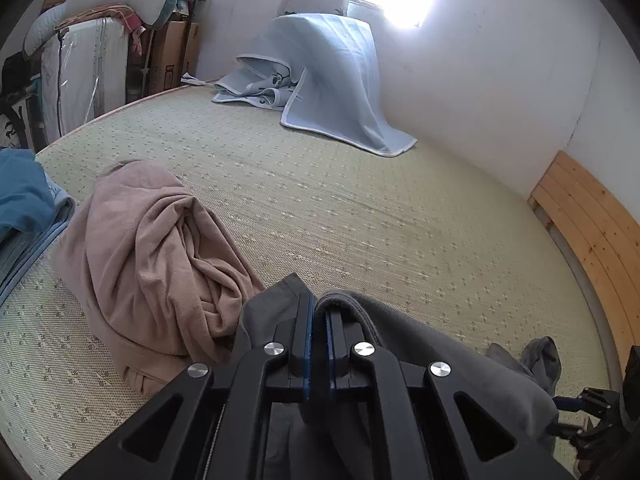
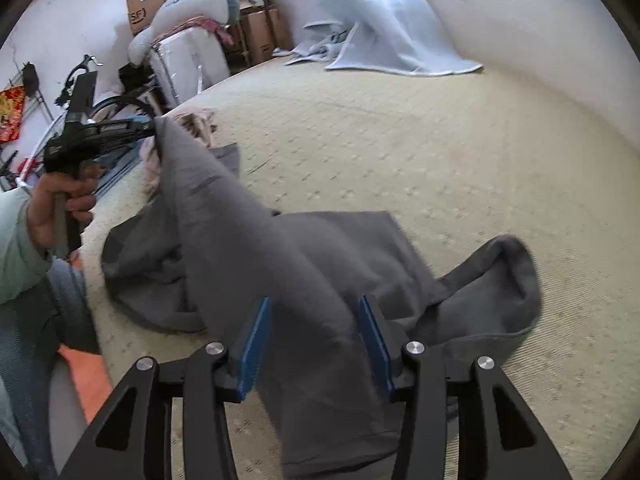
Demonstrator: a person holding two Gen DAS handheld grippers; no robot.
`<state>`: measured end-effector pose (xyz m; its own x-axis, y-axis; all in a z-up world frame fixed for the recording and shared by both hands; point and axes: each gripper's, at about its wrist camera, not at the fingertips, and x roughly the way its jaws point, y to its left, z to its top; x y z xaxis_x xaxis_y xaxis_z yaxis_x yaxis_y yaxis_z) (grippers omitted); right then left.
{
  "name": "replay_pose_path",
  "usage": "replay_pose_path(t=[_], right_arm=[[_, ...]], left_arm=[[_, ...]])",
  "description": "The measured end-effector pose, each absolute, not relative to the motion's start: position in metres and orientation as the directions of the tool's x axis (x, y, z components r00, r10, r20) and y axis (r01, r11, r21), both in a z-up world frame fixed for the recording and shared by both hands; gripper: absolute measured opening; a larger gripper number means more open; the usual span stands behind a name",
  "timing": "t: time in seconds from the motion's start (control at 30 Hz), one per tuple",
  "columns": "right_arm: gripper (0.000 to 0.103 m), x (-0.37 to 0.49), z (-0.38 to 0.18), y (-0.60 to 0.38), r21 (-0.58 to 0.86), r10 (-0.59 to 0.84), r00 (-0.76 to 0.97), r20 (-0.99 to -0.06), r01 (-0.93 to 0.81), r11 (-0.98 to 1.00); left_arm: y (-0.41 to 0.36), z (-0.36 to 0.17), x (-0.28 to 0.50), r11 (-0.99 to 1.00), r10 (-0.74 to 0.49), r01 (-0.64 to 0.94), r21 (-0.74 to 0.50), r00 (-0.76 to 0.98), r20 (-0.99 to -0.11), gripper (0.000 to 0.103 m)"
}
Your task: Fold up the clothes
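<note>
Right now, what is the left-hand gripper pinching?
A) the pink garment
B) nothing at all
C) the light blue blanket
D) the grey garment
D: the left gripper has its blue pads shut on a fold of the grey garment, and the right wrist view shows that cloth hanging from it, while the pink garment lies bunched on the mat beside it and the light blue blanket sits far off by the wall.

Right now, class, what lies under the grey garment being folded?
Under the grey garment the woven mat shows all round its edges. Its left corner is lifted by the left gripper, overlapping the pink garment. Anything beneath its spread middle is covered.
</note>
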<state>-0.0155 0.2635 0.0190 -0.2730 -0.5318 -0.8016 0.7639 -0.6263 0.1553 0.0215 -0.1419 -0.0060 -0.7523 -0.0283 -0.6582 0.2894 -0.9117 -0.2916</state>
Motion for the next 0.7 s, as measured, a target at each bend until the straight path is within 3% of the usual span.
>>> replay_pose_path(t=[0.07, 0.1, 0.13, 0.4, 0.47, 0.57, 0.63, 0.7], right_arm=[[0.039, -0.015, 0.014, 0.248, 0.114, -0.493, -0.277, -0.825, 0.773, -0.625], [0.015, -0.017, 0.015, 0.245, 0.092, -0.481, -0.293, -0.826, 0.772, -0.629], [0.008, -0.018, 0.017, 0.243, 0.070, -0.470, -0.311, -0.826, 0.770, -0.634], [0.004, -0.043, 0.052, 0.240, 0.041, -0.482, -0.545, -0.687, 0.632, -0.774], [0.005, -0.052, 0.047, 0.236, 0.060, -0.469, -0.555, -0.687, 0.600, -0.798], [0.022, -0.062, 0.031, 0.224, 0.010, -0.388, -0.577, -0.719, 0.549, -0.836], [0.055, -0.066, 0.028, 0.223, -0.016, -0.352, -0.602, -0.717, 0.519, -0.855], [0.070, -0.070, 0.025, 0.223, -0.042, -0.316, -0.626, -0.713, 0.488, -0.872]], left_arm=[[-0.142, -0.006, 0.023, -0.911, -0.033, 0.292, -0.292, -0.756, -0.654, 0.005], [-0.143, -0.005, 0.024, -0.909, -0.035, 0.295, -0.294, -0.757, -0.652, 0.005], [-0.145, -0.006, 0.024, -0.907, -0.036, 0.299, -0.297, -0.758, -0.652, 0.005], [-0.166, -0.014, 0.031, -0.873, -0.036, 0.349, -0.339, -0.741, -0.670, 0.005], [-0.167, -0.014, 0.033, -0.874, -0.043, 0.353, -0.334, -0.741, -0.671, 0.005], [-0.173, -0.013, 0.036, -0.869, -0.054, 0.364, -0.335, -0.744, -0.666, 0.005], [-0.180, -0.014, 0.038, -0.858, -0.056, 0.377, -0.349, -0.743, -0.667, 0.005], [-0.189, -0.016, 0.040, -0.837, -0.042, 0.393, -0.382, -0.742, -0.670, 0.005]])
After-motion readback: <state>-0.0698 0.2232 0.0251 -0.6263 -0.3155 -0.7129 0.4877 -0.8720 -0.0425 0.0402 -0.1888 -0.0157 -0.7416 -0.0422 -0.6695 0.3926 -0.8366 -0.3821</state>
